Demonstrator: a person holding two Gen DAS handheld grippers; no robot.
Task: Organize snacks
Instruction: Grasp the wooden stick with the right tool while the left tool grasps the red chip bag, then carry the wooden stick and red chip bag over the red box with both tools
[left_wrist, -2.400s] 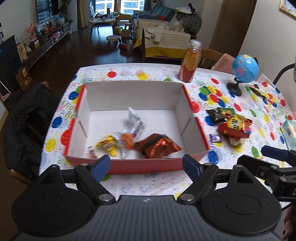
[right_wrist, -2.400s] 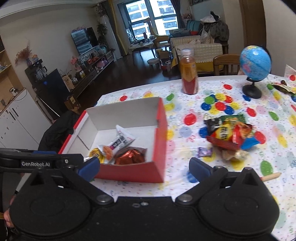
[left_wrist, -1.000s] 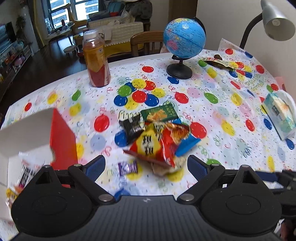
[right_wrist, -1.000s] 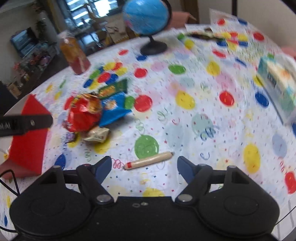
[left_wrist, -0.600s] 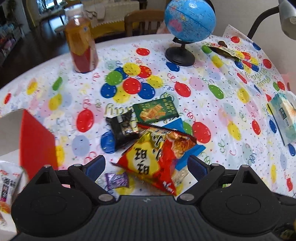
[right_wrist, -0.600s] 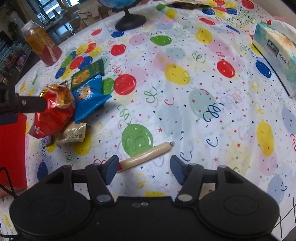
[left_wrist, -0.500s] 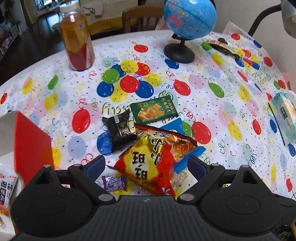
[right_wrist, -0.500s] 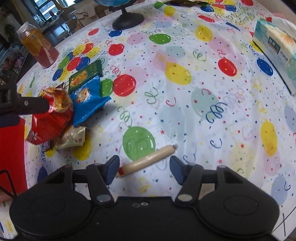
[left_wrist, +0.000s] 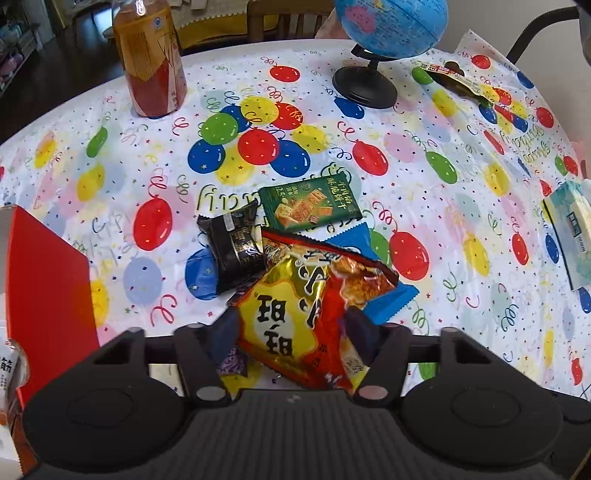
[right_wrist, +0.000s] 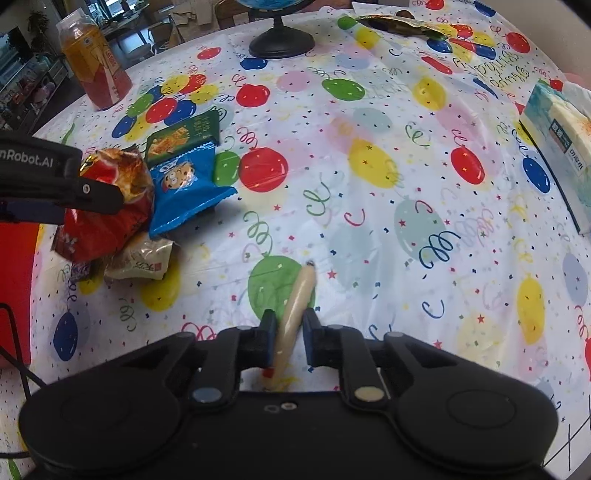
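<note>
My left gripper (left_wrist: 291, 328) is shut on a red and yellow chip bag (left_wrist: 306, 310) in the snack pile; the bag also shows in the right wrist view (right_wrist: 110, 206). Beside it lie a black packet (left_wrist: 234, 245), a green cracker pack (left_wrist: 310, 206), a blue cookie pack (right_wrist: 184, 188), a beige packet (right_wrist: 142, 260) and a purple candy (left_wrist: 231, 363). My right gripper (right_wrist: 290, 332) is shut on a pale sausage stick (right_wrist: 295, 306) lying on the tablecloth. The red box (left_wrist: 48, 288) is at the left edge.
An orange drink bottle (left_wrist: 151, 62) and a globe (left_wrist: 388, 33) stand at the back. A tissue box (right_wrist: 561, 147) lies at the right. A dark wrapper (left_wrist: 458, 79) lies at the back right. The table has a balloon-print cloth (left_wrist: 443, 221).
Both grippers swung from the box to the right. The left jaws closed on the chip bag. The right jaws closed on the sausage stick, which turned from lying crosswise to pointing away.
</note>
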